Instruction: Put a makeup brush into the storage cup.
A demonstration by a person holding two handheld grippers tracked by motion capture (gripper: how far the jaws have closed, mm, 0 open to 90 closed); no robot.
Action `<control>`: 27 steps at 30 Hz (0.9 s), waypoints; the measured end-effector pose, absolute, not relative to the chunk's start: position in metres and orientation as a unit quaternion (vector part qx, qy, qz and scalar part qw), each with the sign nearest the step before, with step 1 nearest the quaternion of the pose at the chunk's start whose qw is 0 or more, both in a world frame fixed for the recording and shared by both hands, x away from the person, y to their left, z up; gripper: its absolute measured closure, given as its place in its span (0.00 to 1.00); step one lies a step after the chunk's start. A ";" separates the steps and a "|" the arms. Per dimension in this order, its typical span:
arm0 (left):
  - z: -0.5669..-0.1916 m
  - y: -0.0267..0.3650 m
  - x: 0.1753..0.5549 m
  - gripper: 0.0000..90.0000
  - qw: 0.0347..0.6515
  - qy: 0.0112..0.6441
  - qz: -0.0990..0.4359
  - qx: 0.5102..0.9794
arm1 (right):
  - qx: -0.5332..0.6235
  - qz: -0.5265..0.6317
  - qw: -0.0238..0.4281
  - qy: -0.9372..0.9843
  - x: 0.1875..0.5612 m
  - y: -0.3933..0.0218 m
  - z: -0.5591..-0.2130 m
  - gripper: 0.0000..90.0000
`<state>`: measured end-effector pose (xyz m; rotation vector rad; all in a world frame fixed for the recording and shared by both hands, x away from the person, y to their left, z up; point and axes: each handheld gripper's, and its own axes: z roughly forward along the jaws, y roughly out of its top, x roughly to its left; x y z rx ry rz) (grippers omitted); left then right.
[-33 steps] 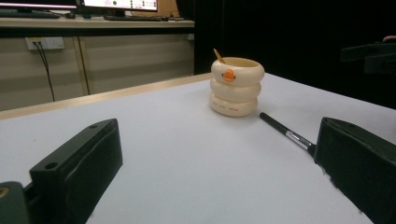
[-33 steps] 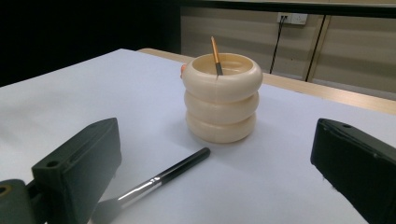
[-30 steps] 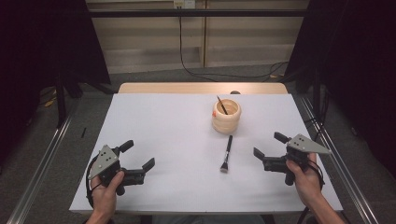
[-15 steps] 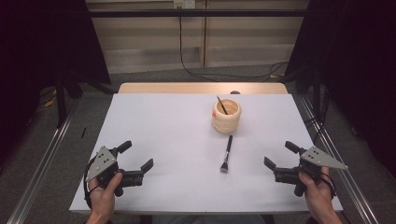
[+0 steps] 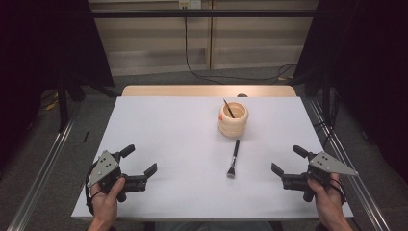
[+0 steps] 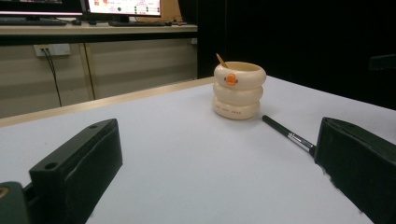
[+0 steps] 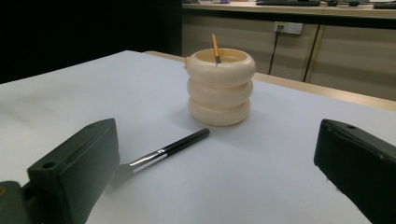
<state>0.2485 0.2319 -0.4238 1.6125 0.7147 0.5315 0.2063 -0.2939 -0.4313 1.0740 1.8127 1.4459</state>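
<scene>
One brush (image 5: 228,109) inside ringed holder (image 5: 233,124)

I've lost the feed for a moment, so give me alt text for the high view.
A makeup brush lies on the white table just in front of a cream ringed pot that holds a thin stick. The left gripper and right gripper rest open at the near corners, each in a hand, touching nothing.
</scene>
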 end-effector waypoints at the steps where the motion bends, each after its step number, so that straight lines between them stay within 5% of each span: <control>1: -0.424 0.232 0.248 0.01 0.604 0.309 0.230 0.697 | 0.402 0.543 0.285 0.679 0.206 -0.294 -0.431 0.00; 27: -0.424 0.231 0.250 0.01 0.601 0.314 0.230 0.699 | 0.374 0.556 0.284 0.686 0.243 -0.268 -0.401 0.00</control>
